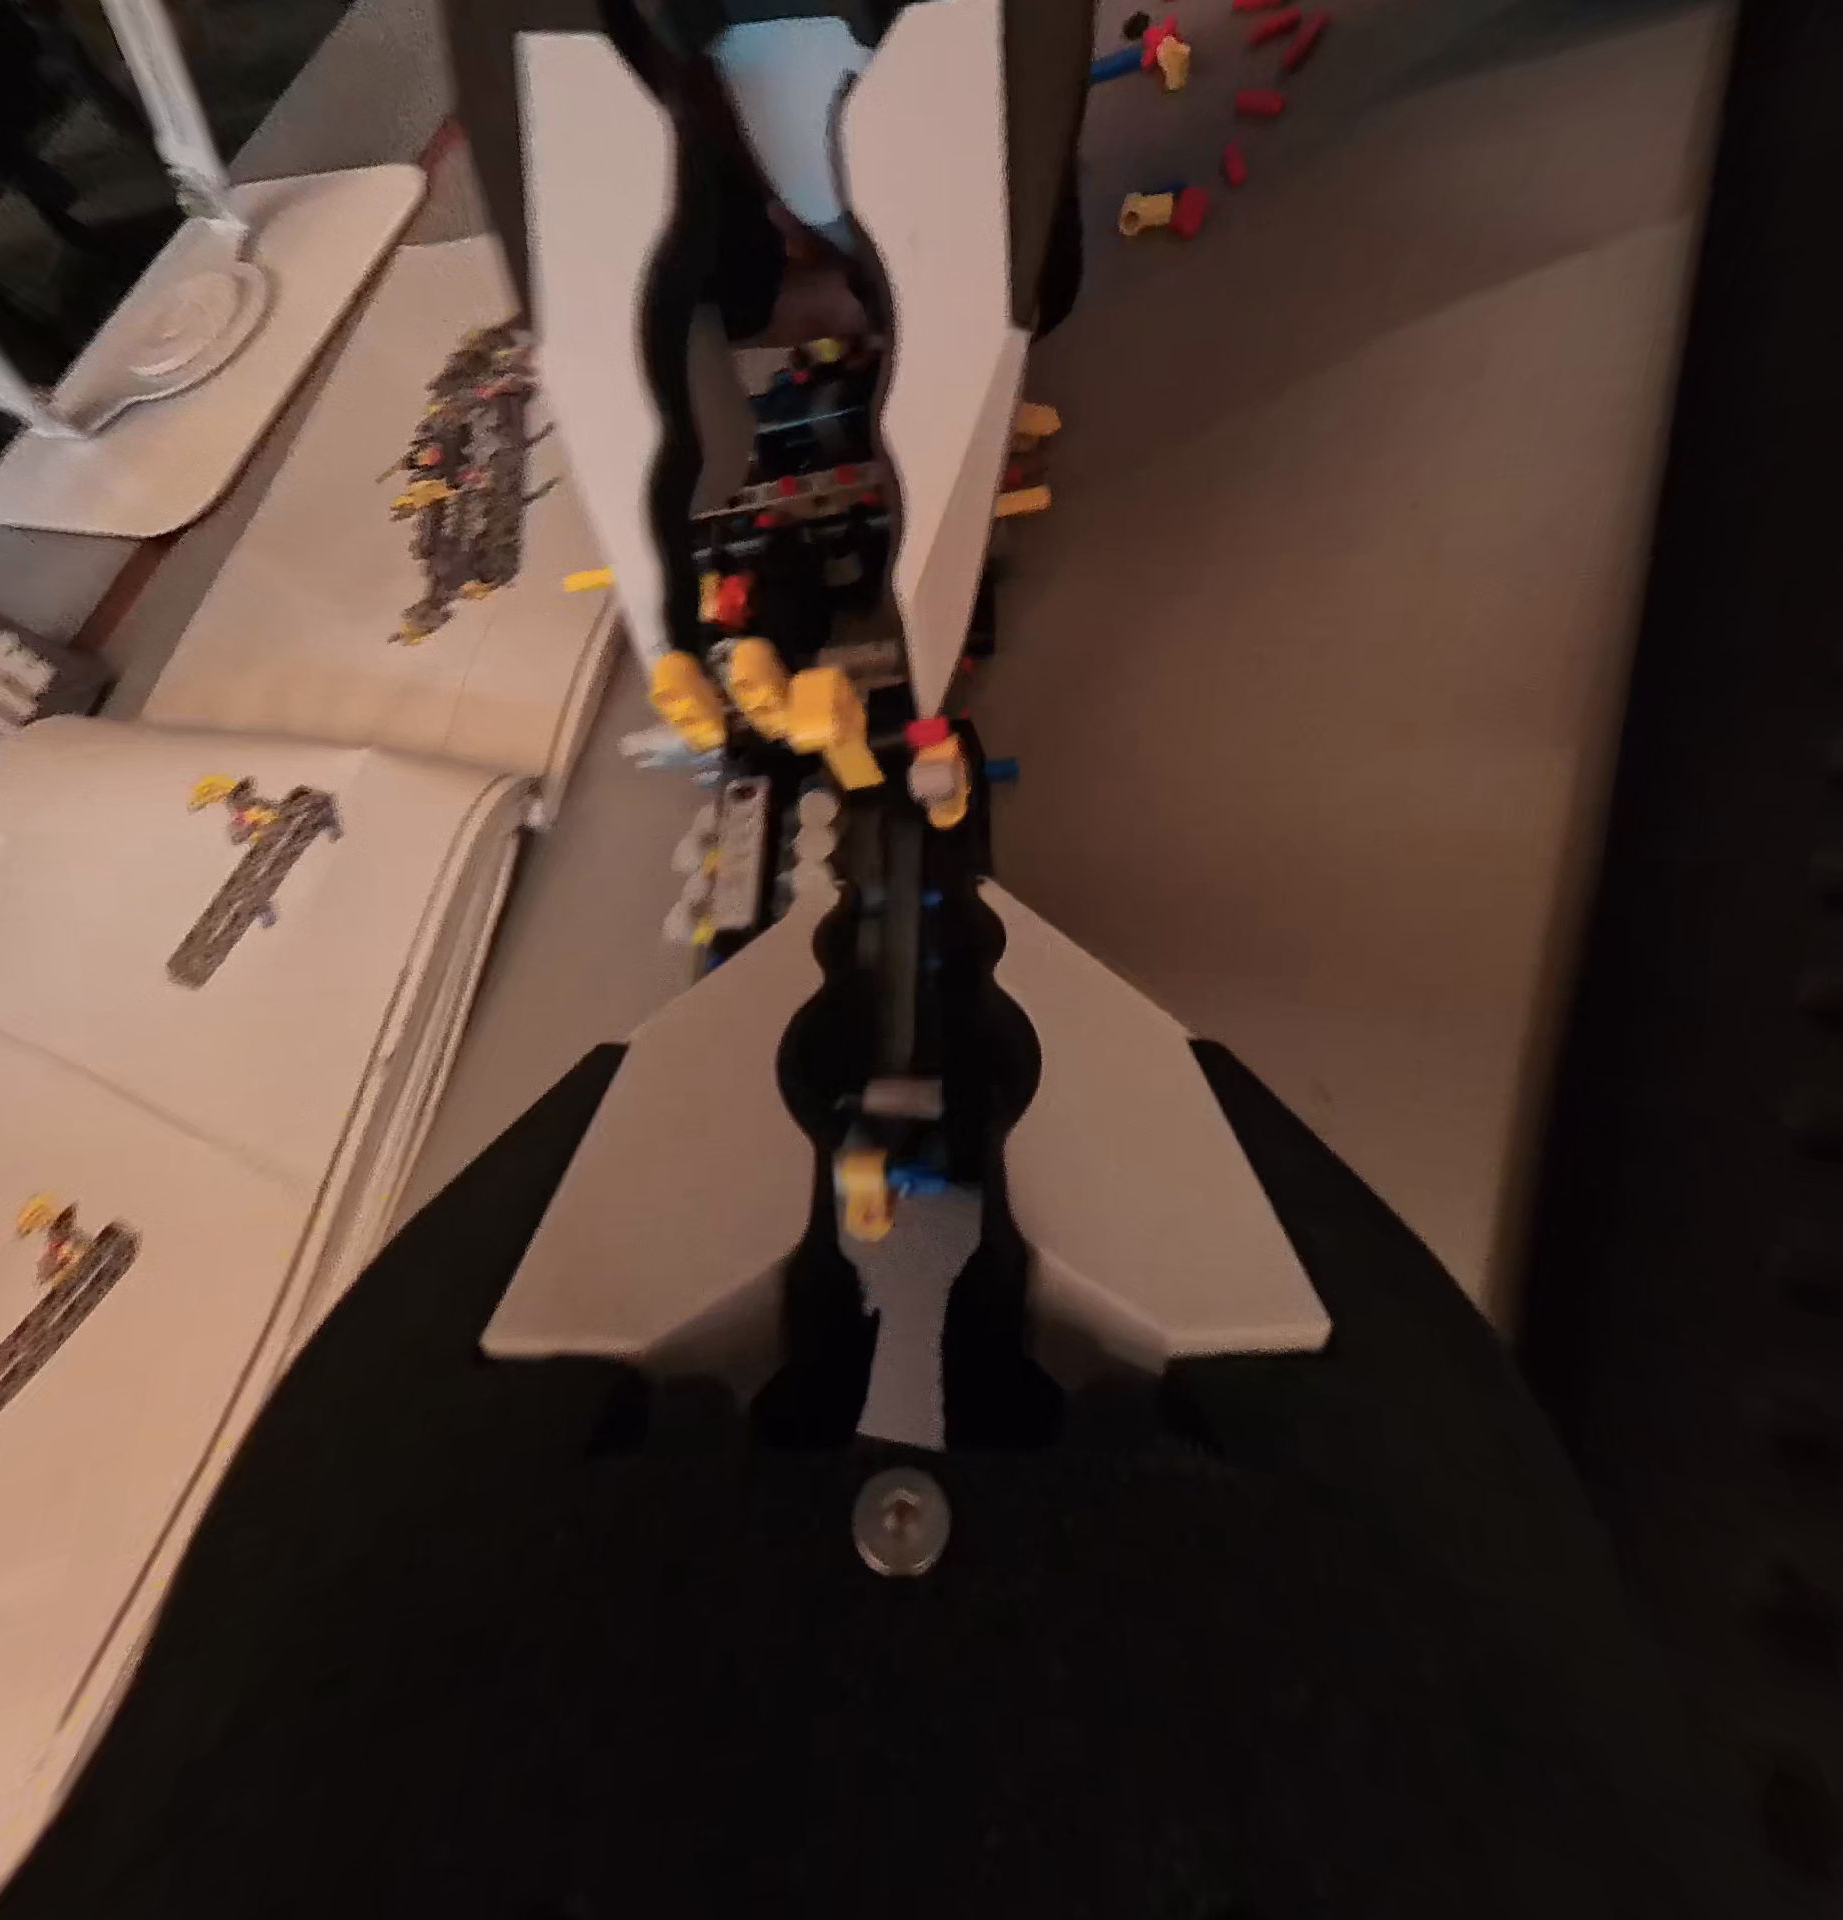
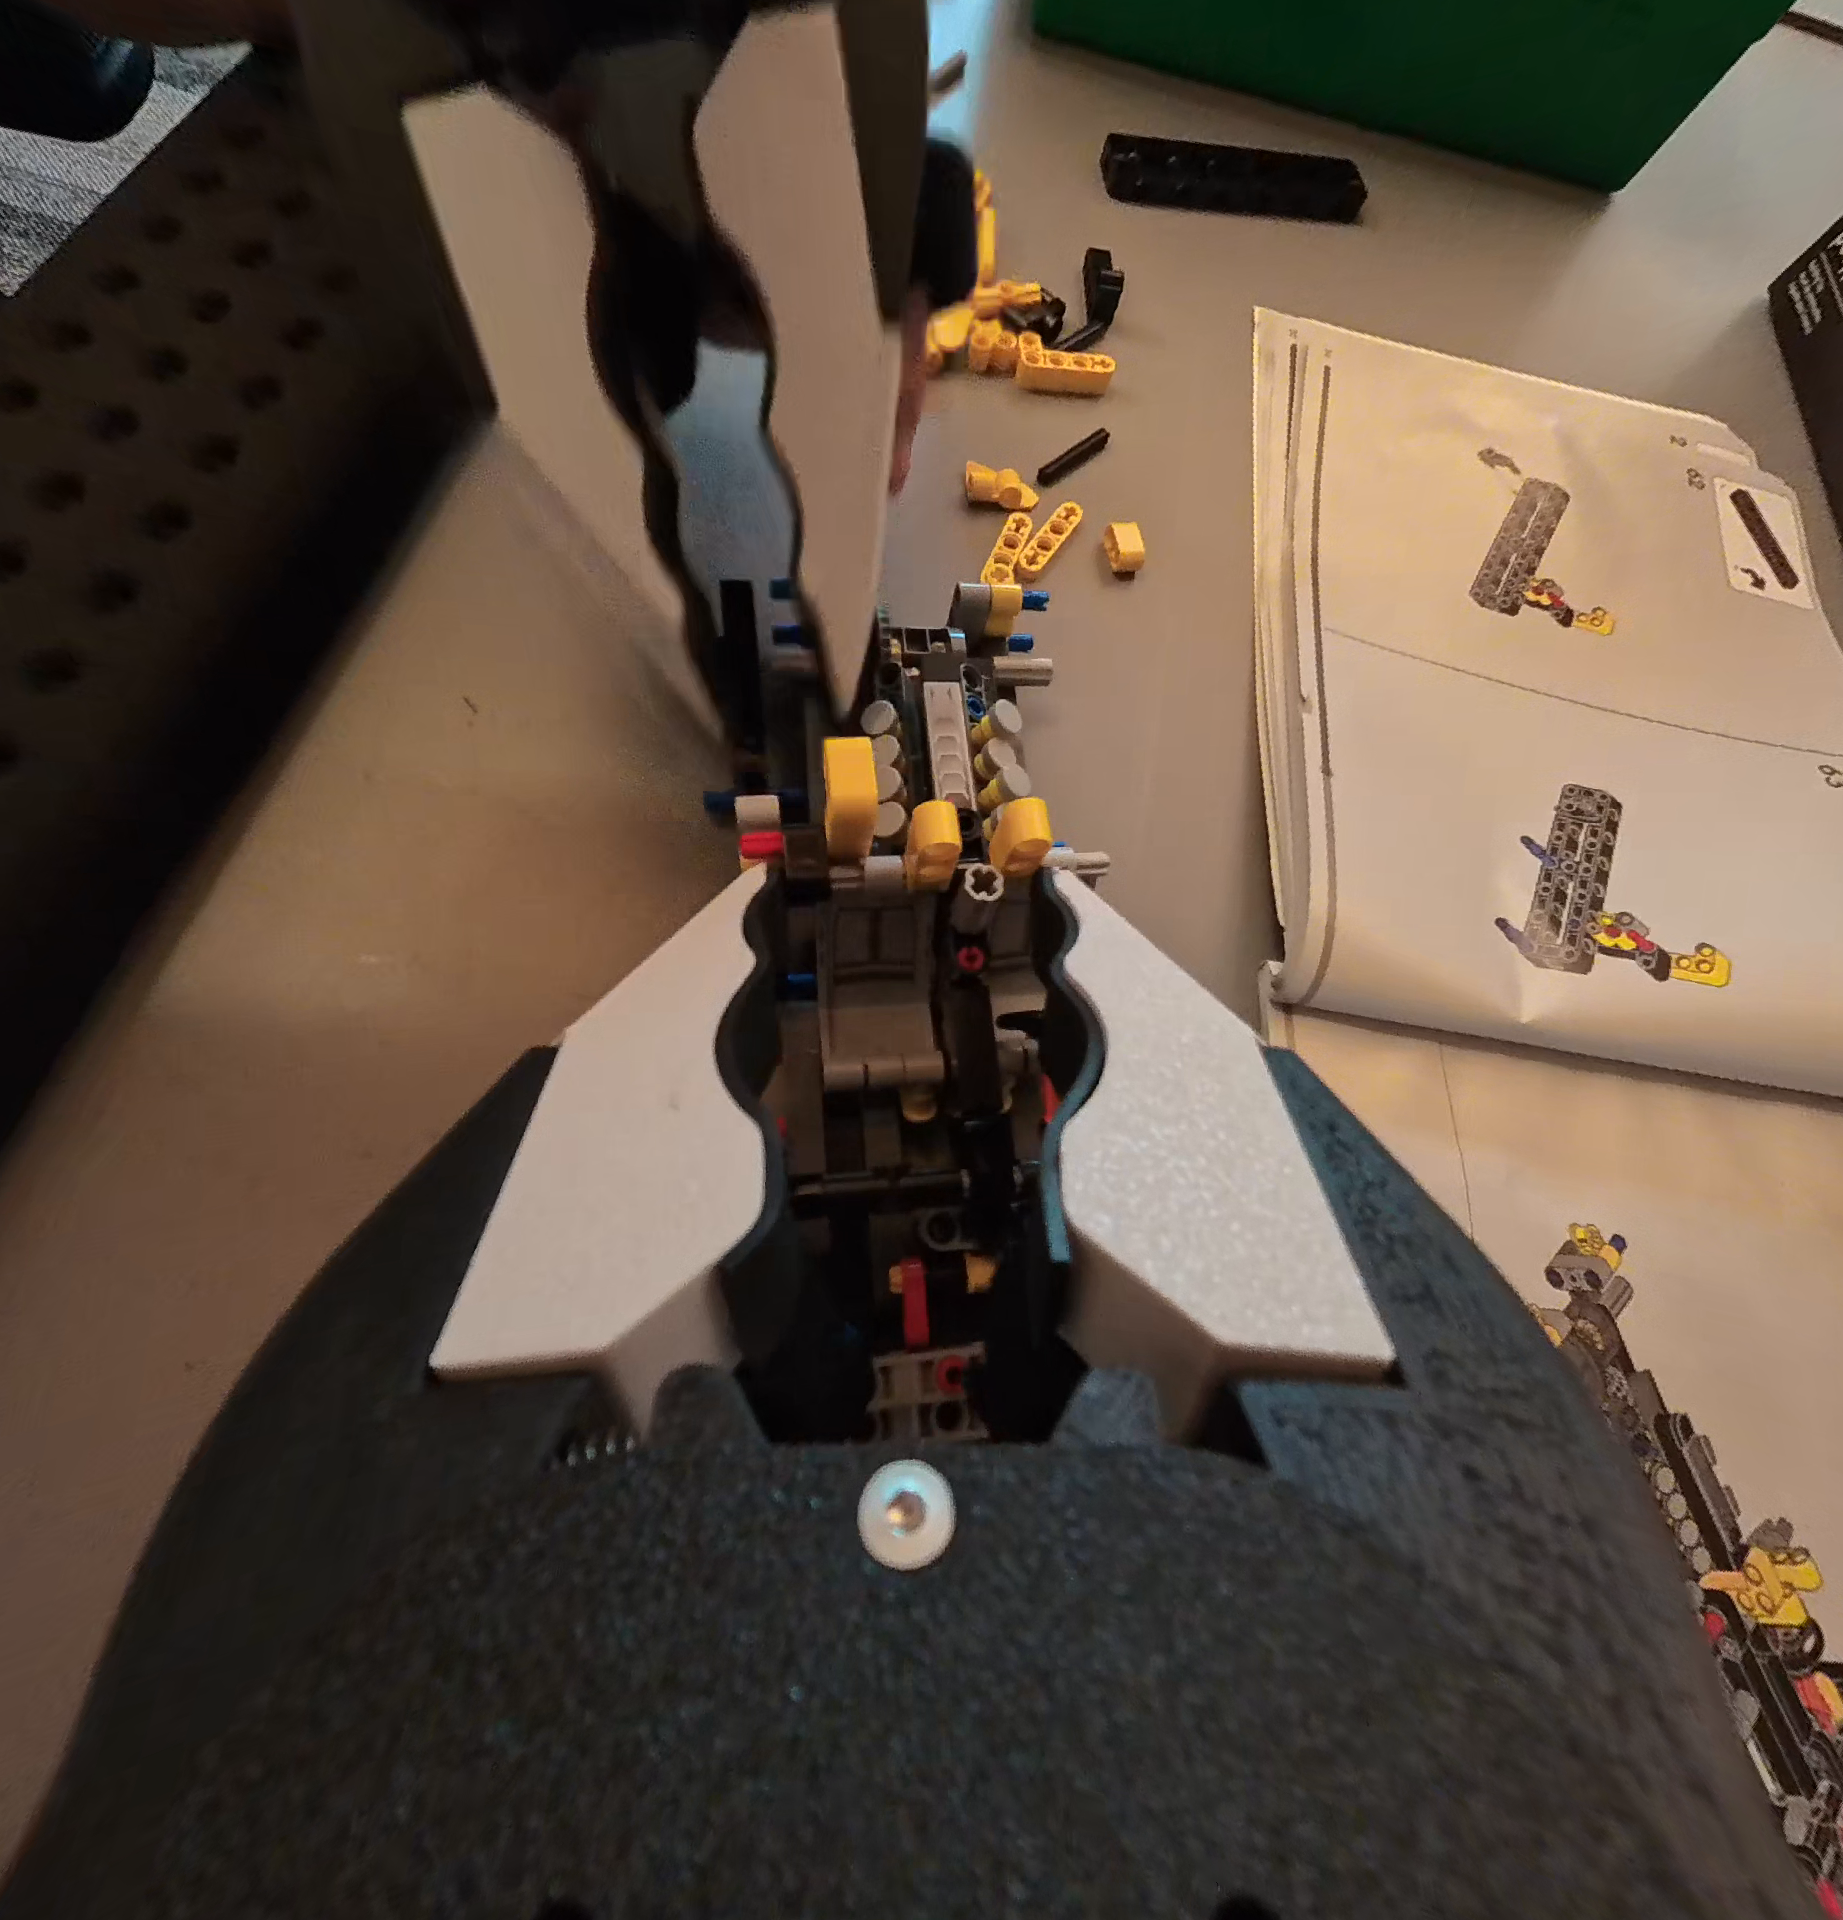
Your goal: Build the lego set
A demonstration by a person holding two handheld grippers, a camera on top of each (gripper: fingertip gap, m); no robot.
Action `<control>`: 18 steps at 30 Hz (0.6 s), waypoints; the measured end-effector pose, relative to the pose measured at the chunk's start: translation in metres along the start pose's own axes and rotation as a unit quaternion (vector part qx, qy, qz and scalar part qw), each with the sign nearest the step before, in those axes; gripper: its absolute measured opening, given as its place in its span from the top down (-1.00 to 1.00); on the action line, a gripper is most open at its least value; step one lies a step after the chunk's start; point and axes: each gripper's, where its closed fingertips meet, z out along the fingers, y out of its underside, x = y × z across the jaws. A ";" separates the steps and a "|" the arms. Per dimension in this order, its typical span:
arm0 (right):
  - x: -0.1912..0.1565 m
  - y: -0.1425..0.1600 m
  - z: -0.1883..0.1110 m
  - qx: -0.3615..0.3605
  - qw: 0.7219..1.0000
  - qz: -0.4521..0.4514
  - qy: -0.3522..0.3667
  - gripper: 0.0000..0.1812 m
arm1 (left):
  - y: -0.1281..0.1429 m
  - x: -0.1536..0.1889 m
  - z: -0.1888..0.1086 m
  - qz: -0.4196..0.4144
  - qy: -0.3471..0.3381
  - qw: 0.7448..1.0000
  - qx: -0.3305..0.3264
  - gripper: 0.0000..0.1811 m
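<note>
Nearest us, our right gripper (image 2: 909, 883) was clamped narrowly around one end of the lego assembly (image 2: 901, 1049), its pads against the dark sides. Our left gripper (image 1: 909, 914) gripped the opposite end, jaws nearly closed. The assembly sat over the table (image 2: 325, 935) between the two tools. Beyond lay loose yellow pieces (image 2: 1042, 530) and the open instruction booklet (image 2: 1519, 727).

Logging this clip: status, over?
Both grippers, left and right, shut on the lego model, opposite ends. Loose yellow pieces beyond, instruction booklet beside; nothing blocking.
</note>
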 end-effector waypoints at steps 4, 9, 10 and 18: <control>0.001 0.000 0.000 0.003 1.000 0.001 0.003 0.51 | 0.016 -0.007 -0.037 -0.082 0.033 0.996 0.024 0.63; 0.001 0.001 0.001 -0.004 1.000 0.001 0.006 0.52 | 0.038 0.001 -0.034 -0.105 0.048 0.993 -0.019 0.31; 0.001 0.001 0.001 -0.006 1.000 0.000 0.007 0.52 | 0.043 -0.002 -0.030 -0.094 0.030 0.994 -0.037 0.23; 0.001 0.004 0.001 -0.016 1.000 -0.010 0.012 0.60 | 0.057 -0.007 -0.012 -0.092 0.009 0.993 -0.080 0.11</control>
